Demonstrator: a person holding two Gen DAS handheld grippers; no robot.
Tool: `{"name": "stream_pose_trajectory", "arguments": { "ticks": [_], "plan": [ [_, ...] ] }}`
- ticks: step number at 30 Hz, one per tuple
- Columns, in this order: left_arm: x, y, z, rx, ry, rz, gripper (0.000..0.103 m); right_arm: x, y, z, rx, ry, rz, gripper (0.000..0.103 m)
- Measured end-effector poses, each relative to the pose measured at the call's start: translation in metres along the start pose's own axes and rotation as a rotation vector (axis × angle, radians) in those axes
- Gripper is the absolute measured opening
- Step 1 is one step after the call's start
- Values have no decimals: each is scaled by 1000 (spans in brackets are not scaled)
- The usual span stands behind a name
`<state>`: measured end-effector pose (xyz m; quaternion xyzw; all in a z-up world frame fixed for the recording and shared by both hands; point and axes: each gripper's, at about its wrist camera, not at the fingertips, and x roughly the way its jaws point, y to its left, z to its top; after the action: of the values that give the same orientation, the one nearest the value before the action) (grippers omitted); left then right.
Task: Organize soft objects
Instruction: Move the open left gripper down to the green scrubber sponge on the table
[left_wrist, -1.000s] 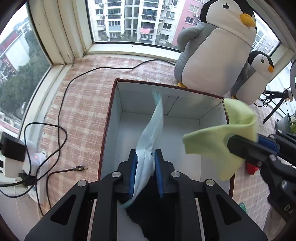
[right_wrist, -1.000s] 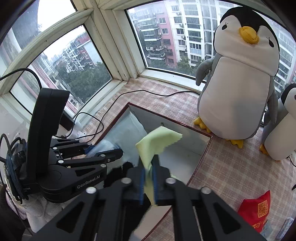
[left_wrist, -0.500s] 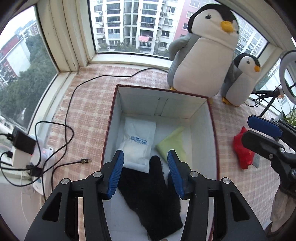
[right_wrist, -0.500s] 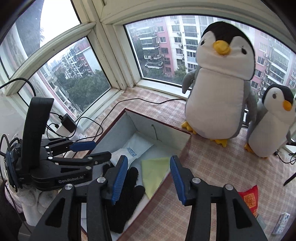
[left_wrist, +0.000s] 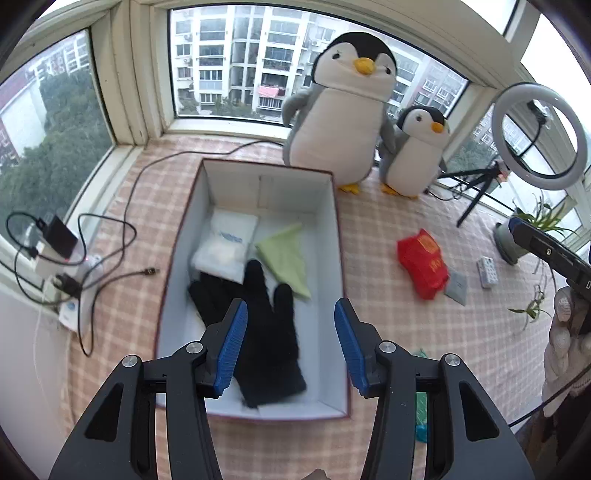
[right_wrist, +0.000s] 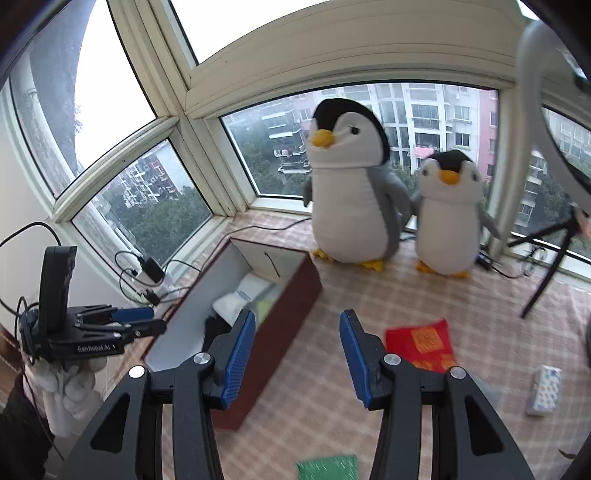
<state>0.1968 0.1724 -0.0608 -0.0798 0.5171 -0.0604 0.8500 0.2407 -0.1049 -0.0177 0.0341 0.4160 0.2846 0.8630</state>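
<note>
A white-lined box with a dark red rim (left_wrist: 341, 254) sits on the checked cloth. In it lie a white packet (left_wrist: 227, 245), a light green cloth (left_wrist: 286, 254) and a black glove (left_wrist: 258, 325). My left gripper (left_wrist: 290, 347) is open and empty, held above the box's near end. My right gripper (right_wrist: 297, 356) is open and empty, held to the right of the box (right_wrist: 295, 314). A red pouch (left_wrist: 423, 264) lies on the cloth right of the box and shows in the right wrist view (right_wrist: 424, 343). A green item (right_wrist: 327, 467) lies near the front.
Two plush penguins, large (left_wrist: 345, 110) and small (left_wrist: 415, 147), stand behind the box. Cables and a power strip (left_wrist: 70, 280) lie at the left. A ring light on a tripod (left_wrist: 535, 136) and potted plants (left_wrist: 517, 240) stand at the right. A small white pack (right_wrist: 545, 389) lies right.
Both grippers opened and dropped the white packet and the green cloth into the box. Both then pulled back and up; the right one swung to the right.
</note>
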Motion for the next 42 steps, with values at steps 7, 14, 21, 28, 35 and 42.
{"name": "stream_pose_trajectory", "arguments": {
  "ticks": [7,14,21,28,35,42],
  "plan": [
    [-6,-26,-39,14,25,-46,48,-51,-43,-54,60,45,-68,47],
    [9,-63,-67,37,75,-96,48,-75,-85,-100,171,64,-91,47],
    [39,-100,-88,47,160,-161,48,-77,-115,-133,231,113,-81,47],
    [69,-122,-111,23,238,-184,48,-72,-129,-155,225,153,-74,47],
    [96,-135,-128,-21,301,-171,48,-75,-152,-158,219,147,-108,47],
    [119,-135,-131,-80,335,-146,48,-80,-184,-166,261,142,-133,47]
  ]
}}
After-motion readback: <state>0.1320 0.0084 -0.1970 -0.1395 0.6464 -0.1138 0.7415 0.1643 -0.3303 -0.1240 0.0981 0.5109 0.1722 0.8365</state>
